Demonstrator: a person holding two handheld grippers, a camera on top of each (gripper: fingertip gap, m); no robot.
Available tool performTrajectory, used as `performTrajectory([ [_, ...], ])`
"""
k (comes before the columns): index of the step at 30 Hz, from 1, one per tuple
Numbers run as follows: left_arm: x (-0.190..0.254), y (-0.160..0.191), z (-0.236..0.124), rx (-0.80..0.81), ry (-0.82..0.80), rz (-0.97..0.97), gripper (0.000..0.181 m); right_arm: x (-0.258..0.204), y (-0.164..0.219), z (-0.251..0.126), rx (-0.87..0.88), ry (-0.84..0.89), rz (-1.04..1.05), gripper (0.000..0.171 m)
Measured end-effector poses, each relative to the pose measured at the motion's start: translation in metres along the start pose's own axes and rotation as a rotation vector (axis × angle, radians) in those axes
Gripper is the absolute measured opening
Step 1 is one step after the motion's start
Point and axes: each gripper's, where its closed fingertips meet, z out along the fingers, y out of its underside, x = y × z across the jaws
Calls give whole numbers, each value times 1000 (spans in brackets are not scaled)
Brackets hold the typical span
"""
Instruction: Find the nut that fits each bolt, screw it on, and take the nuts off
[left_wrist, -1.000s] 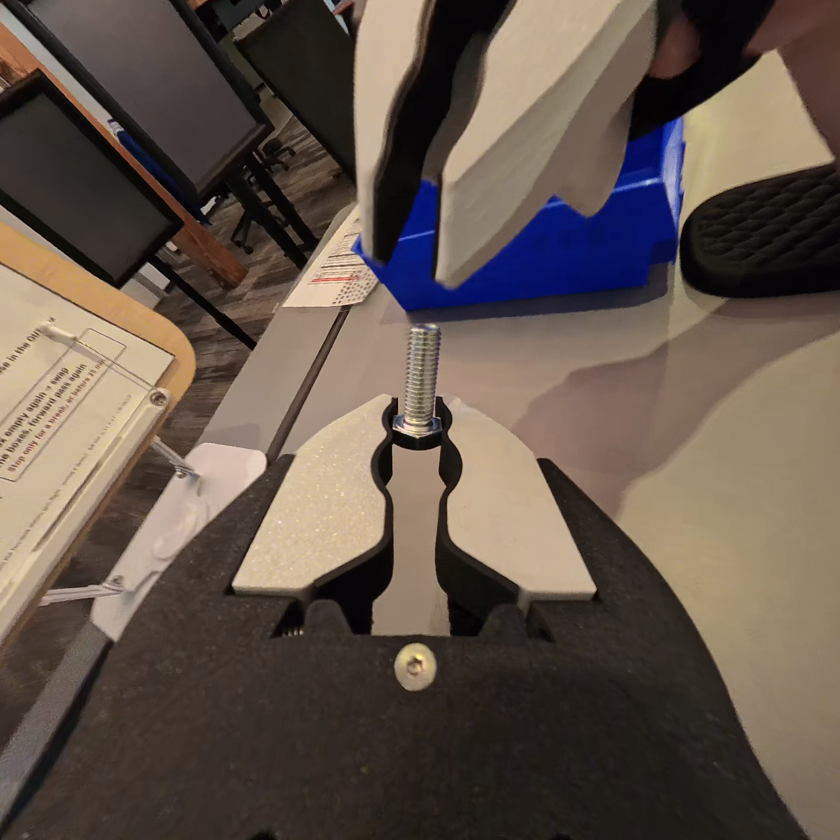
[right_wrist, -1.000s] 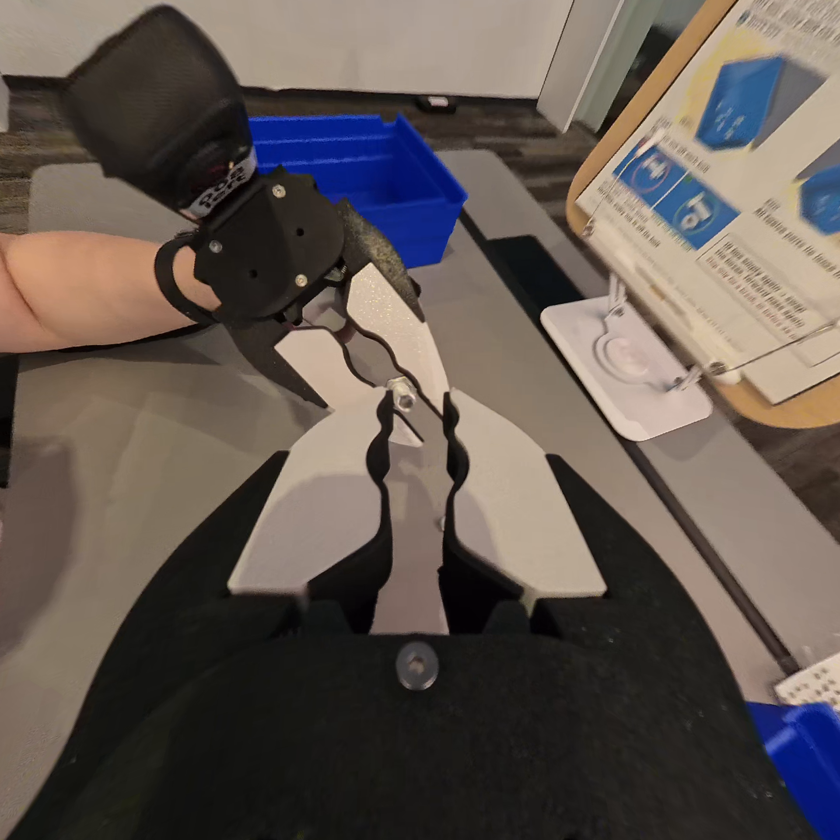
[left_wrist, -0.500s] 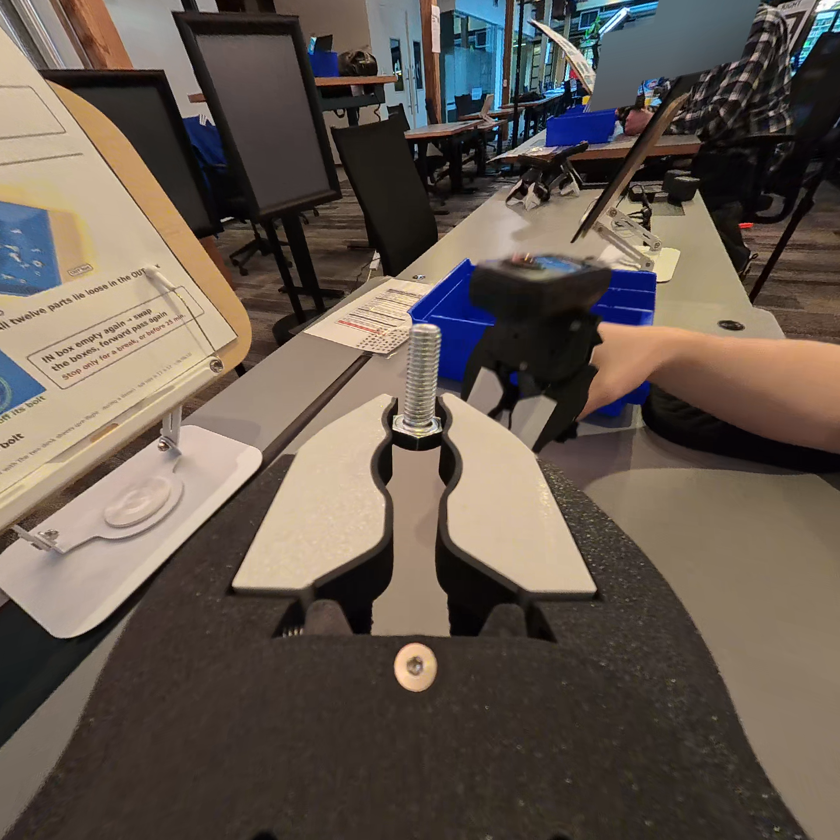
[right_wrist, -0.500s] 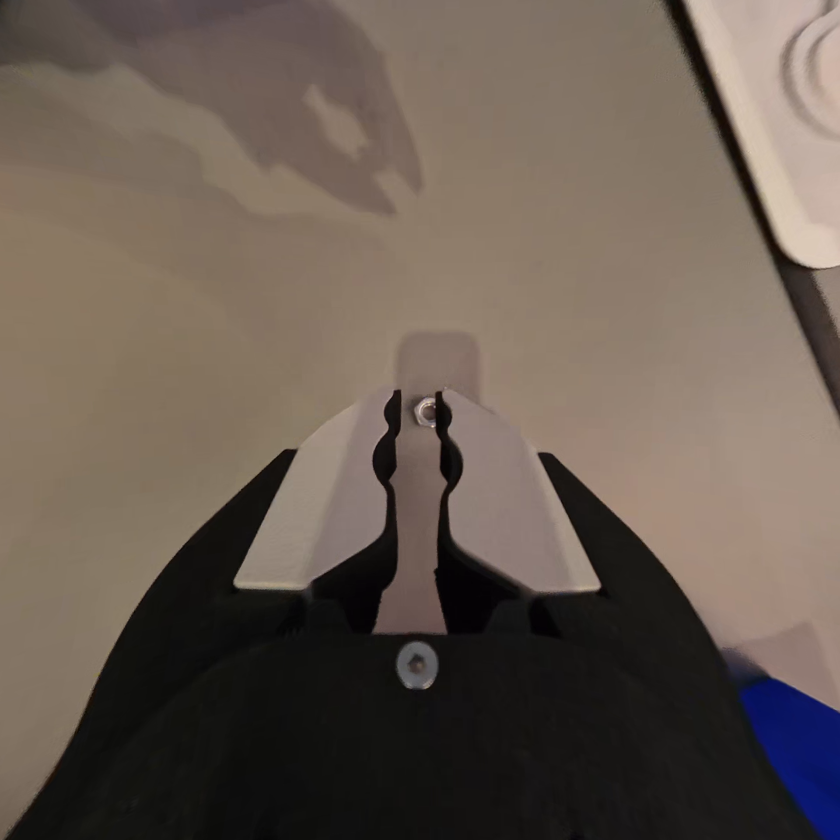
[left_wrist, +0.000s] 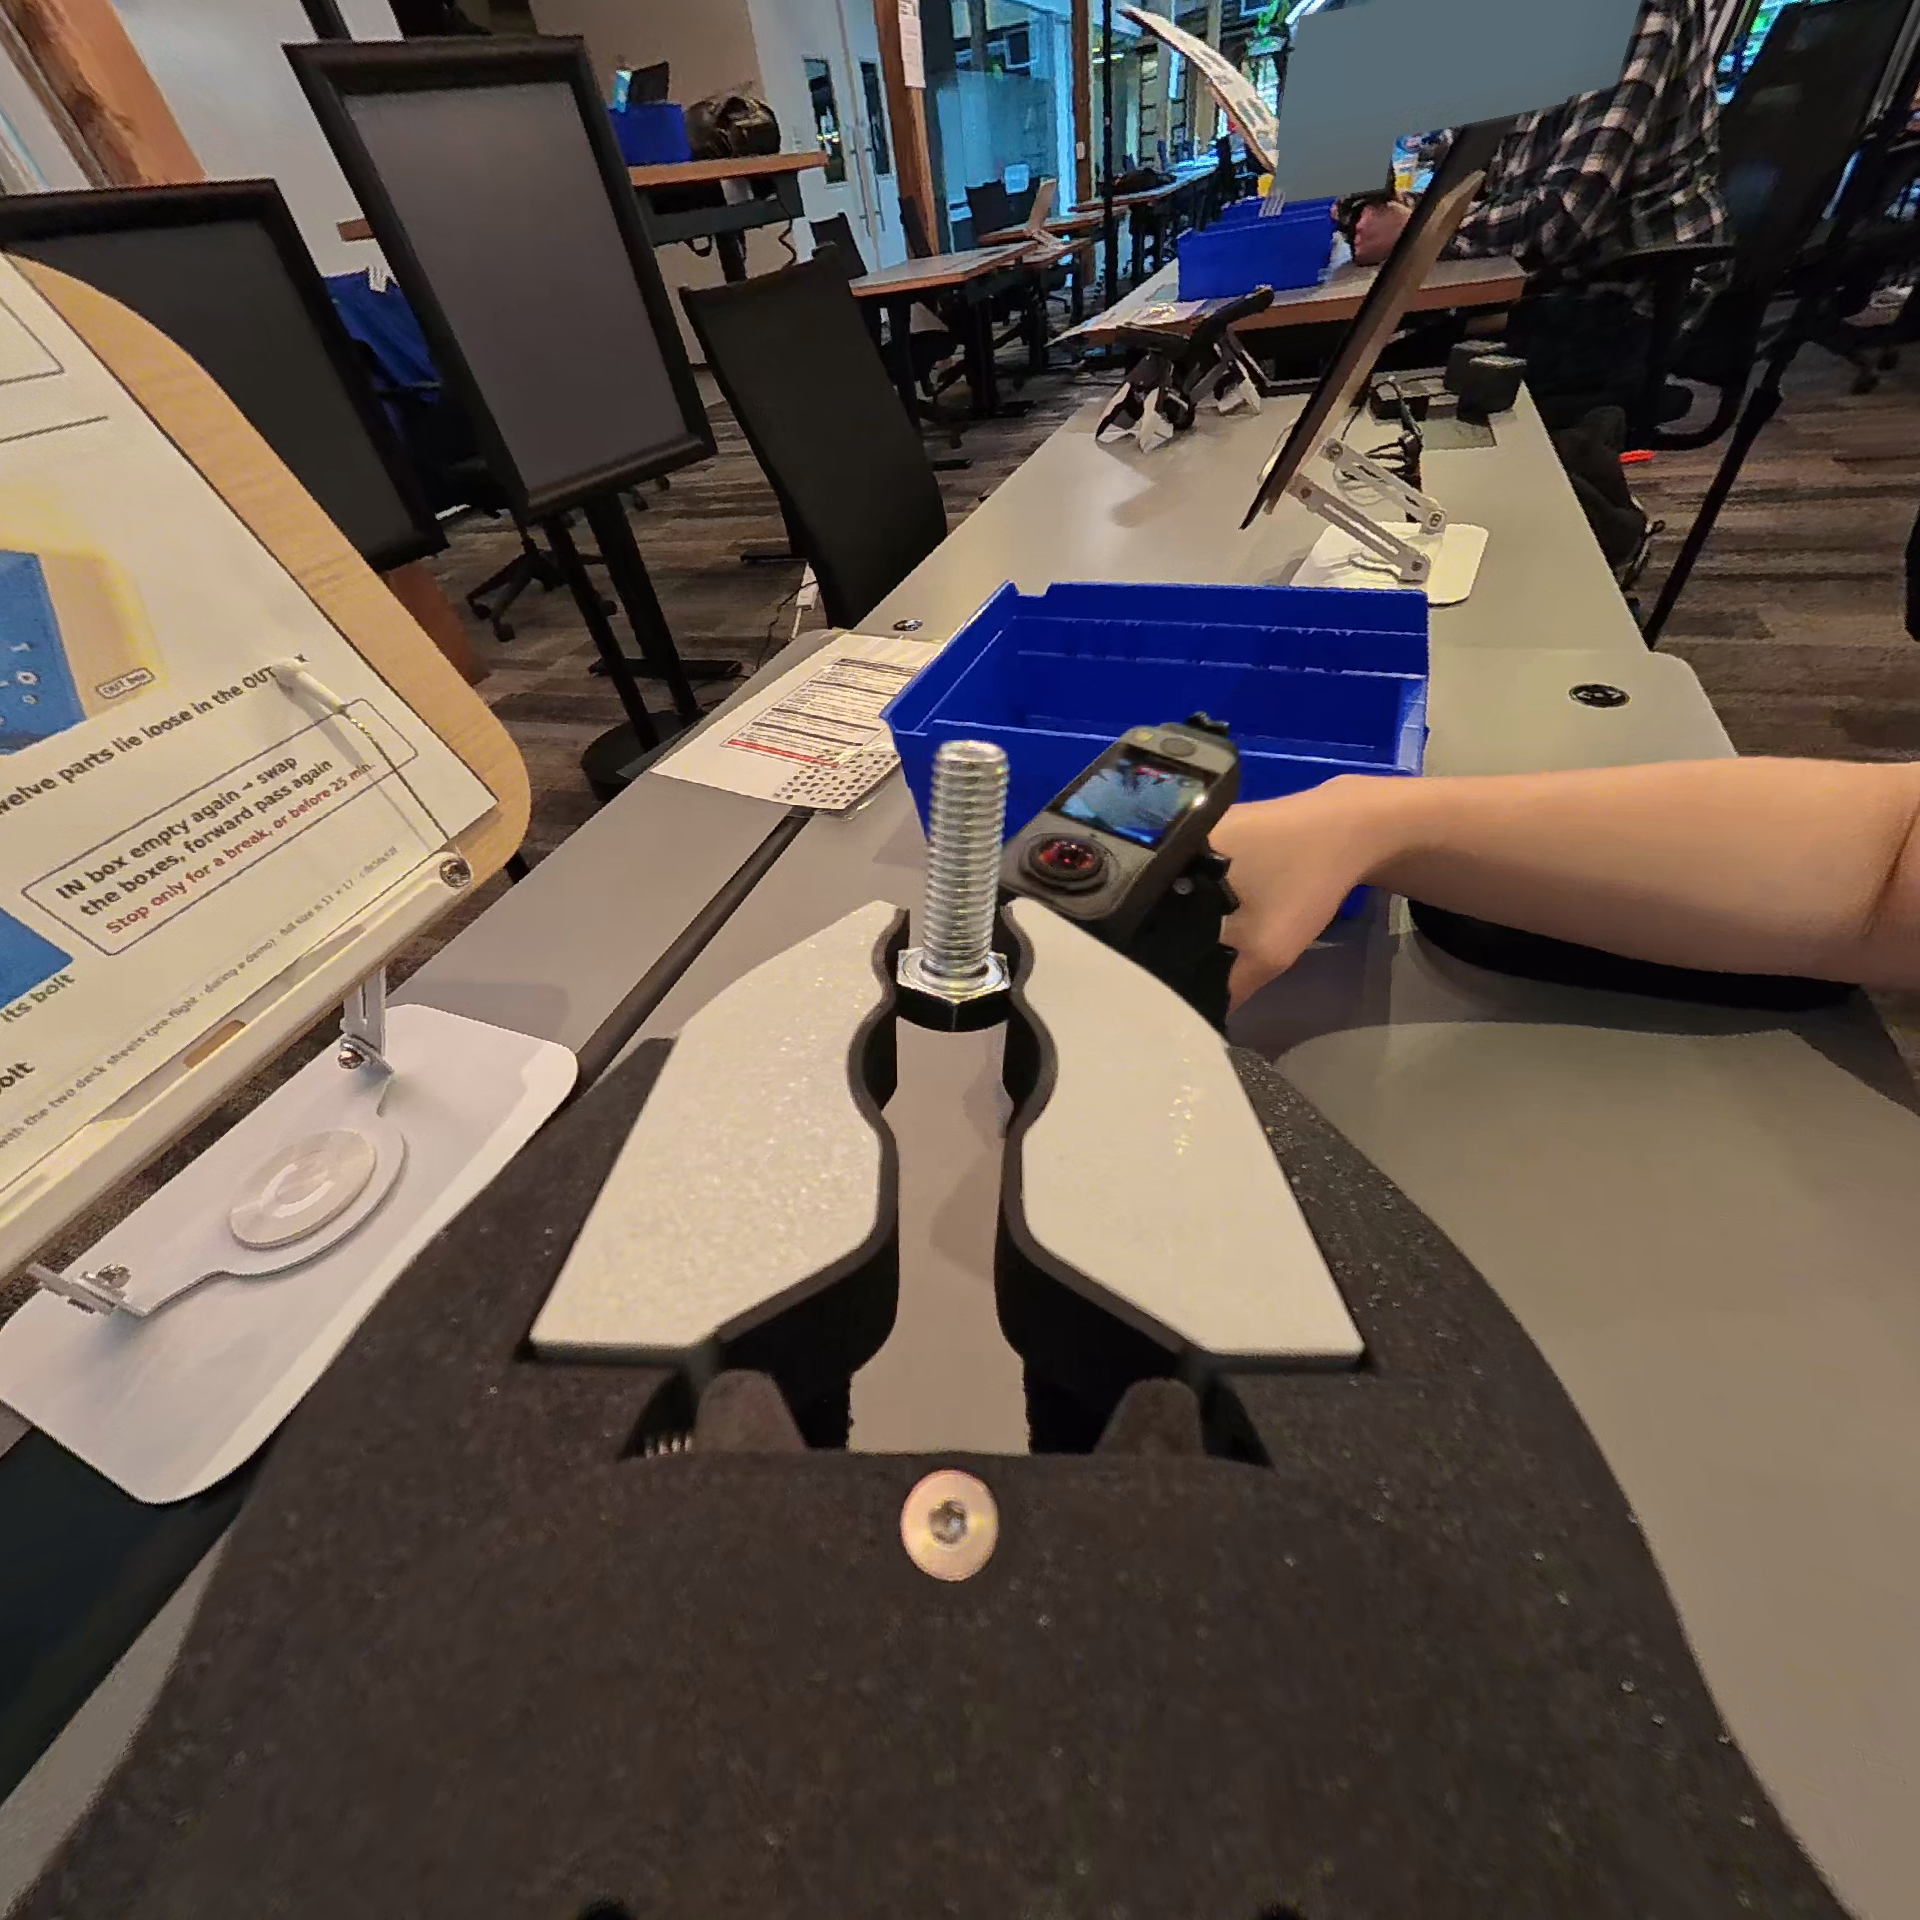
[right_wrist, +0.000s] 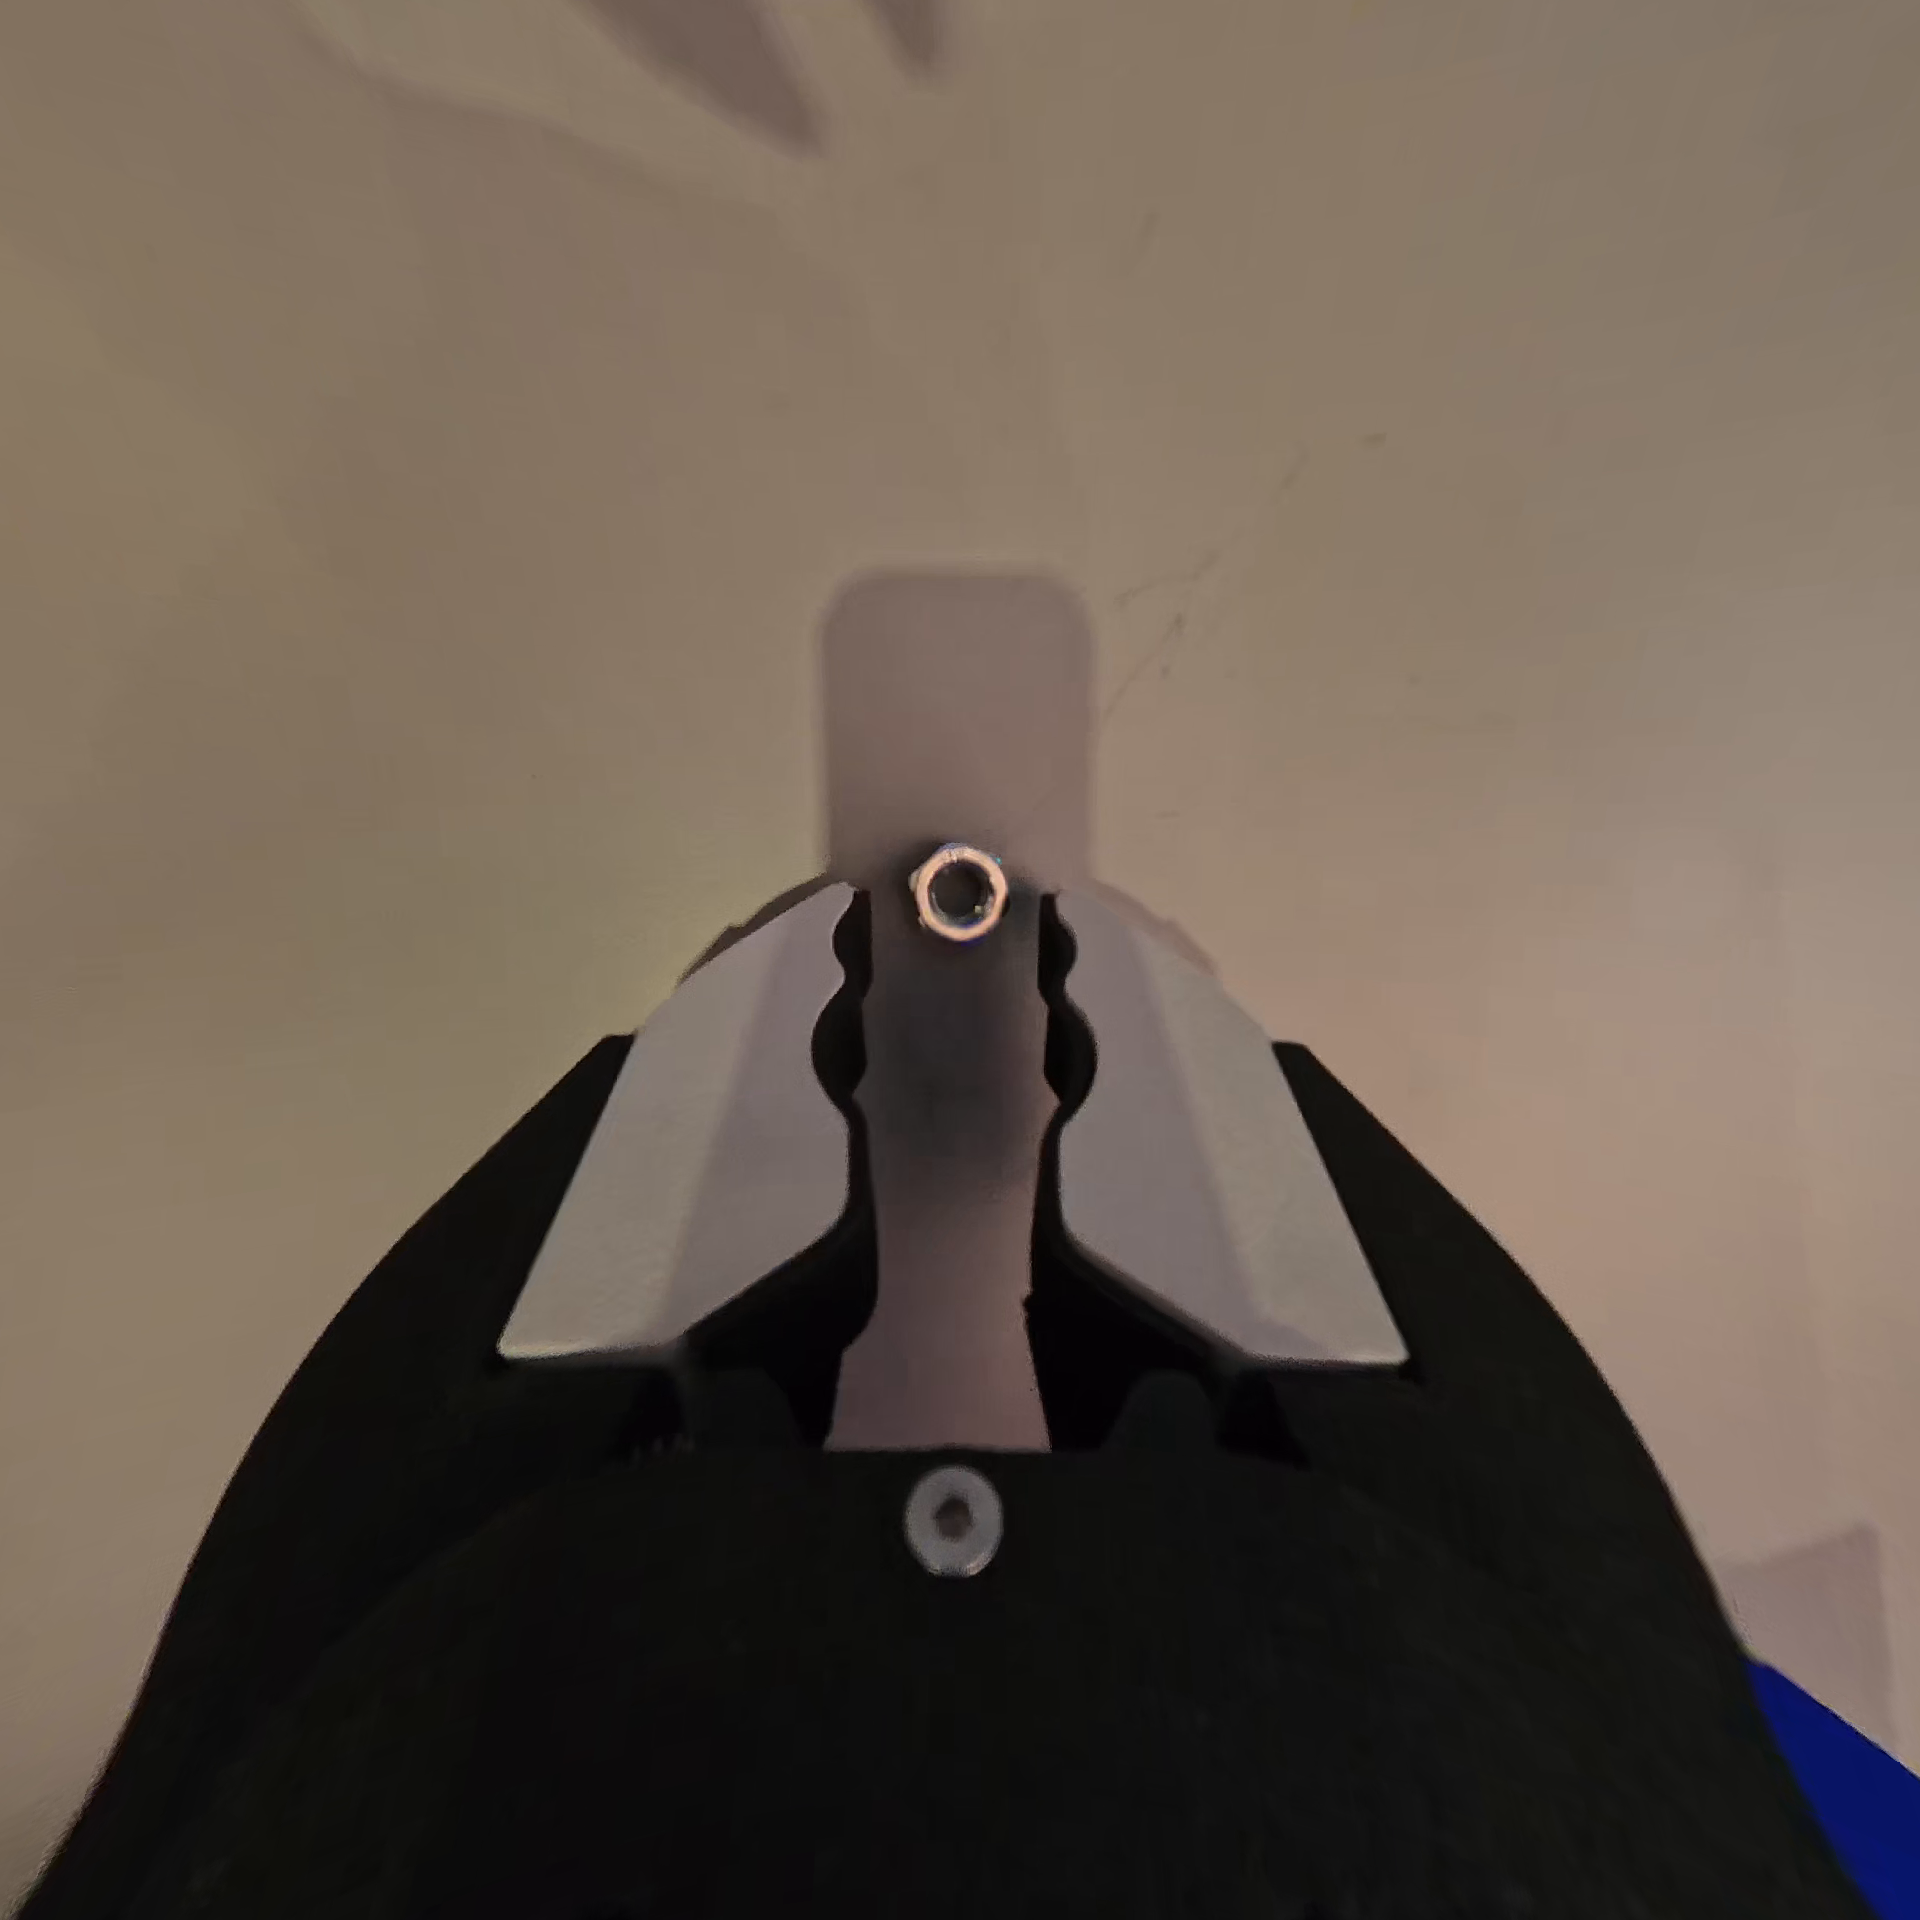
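Note:
My left gripper (left_wrist: 951, 966) is shut on the hex head of a silver bolt (left_wrist: 966, 852), which stands upright with its threaded end up and bare. My right gripper (right_wrist: 948, 904) points straight down at the grey table (right_wrist: 416, 623) and is open. A small silver nut (right_wrist: 961, 899) lies flat on the table between its fingertips, clear of both fingers. In the left wrist view the right gripper's camera (left_wrist: 1132, 831) and a person's hand and forearm (left_wrist: 1558, 862) show just behind the bolt; the right gripper's fingertips are hidden there.
A blue bin (left_wrist: 1195, 675) stands behind the right gripper, with a printed sheet (left_wrist: 821, 717) to its left. An instruction board (left_wrist: 208, 779) on a white stand (left_wrist: 260, 1195) is at the left. A blue bin corner (right_wrist: 1860, 1766) shows at the right view's lower edge. Tip to tip, the grippers are about 25 centimetres apart.
My right gripper came away from the bolt with the nut, went down to the table and opened; the nut now lies loose. My left gripper kept hold of the bolt.

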Motion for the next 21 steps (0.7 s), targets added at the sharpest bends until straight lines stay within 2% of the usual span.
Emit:
performTrajectory([
  [5,11,-4,1,13,58,-32,15,4,3,1,3,-30,77,31],
  [8,16,-5,3,11,73,-39,15,3,6,0,13,-51,90,13],
  [12,20,-7,3,-4,57,-8,15,2,7,-1,-14,-50,97,12],
  [21,16,-29,-16,77,39,-33,15,5,6,0,-112,49,78,12],
])
